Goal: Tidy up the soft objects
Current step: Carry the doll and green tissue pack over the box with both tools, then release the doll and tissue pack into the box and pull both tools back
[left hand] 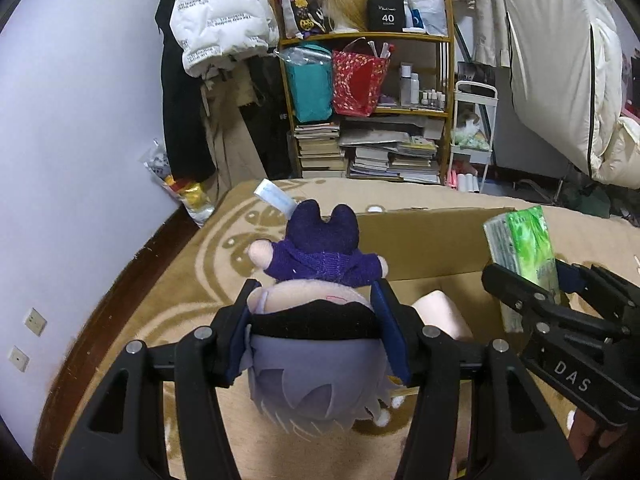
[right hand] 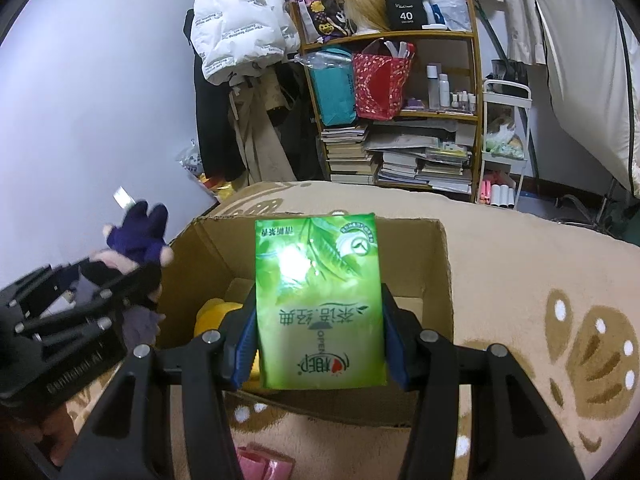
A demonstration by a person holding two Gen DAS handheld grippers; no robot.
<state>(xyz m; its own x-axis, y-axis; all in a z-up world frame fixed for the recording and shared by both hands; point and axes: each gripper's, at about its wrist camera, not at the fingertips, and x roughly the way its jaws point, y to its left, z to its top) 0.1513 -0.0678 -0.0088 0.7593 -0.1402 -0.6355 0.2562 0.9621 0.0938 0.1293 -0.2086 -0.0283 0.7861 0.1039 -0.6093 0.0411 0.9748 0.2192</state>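
The left hand-held gripper [left hand: 316,336] is clenched on a plush doll [left hand: 308,320], its blue-padded fingers [left hand: 390,332] pressing the sides of the doll's head, which has grey-lavender hair and a black band across it. The doll hangs head toward the camera, with its purple top and dark blue legs pointing away and a white tag sticking out beyond the feet. It is held over the tan patterned blanket [left hand: 192,280], just beside the near left corner of an open cardboard box [left hand: 420,240]. The right hand-held gripper [right hand: 318,336] is grasping a green tissue pack [right hand: 318,300] by its two long sides, the pack standing upright between the blue pads with its printing upside down to the camera. The pack is held above the open box, over its near half. Inside the box a yellow soft toy [right hand: 218,312] lies at the near left, and the left wrist view shows a pale pink soft shape [left hand: 440,312] in there too; what it is cannot be told. A pink item [right hand: 264,464] lies on the blanket near the bottom edge of the right wrist view. Far behind the bed stands a wooden shelf [right hand: 400,36] crowded with books, bottles and a red gift bag [right hand: 378,84], with a white puffer jacket [right hand: 236,20] hanging to its left.
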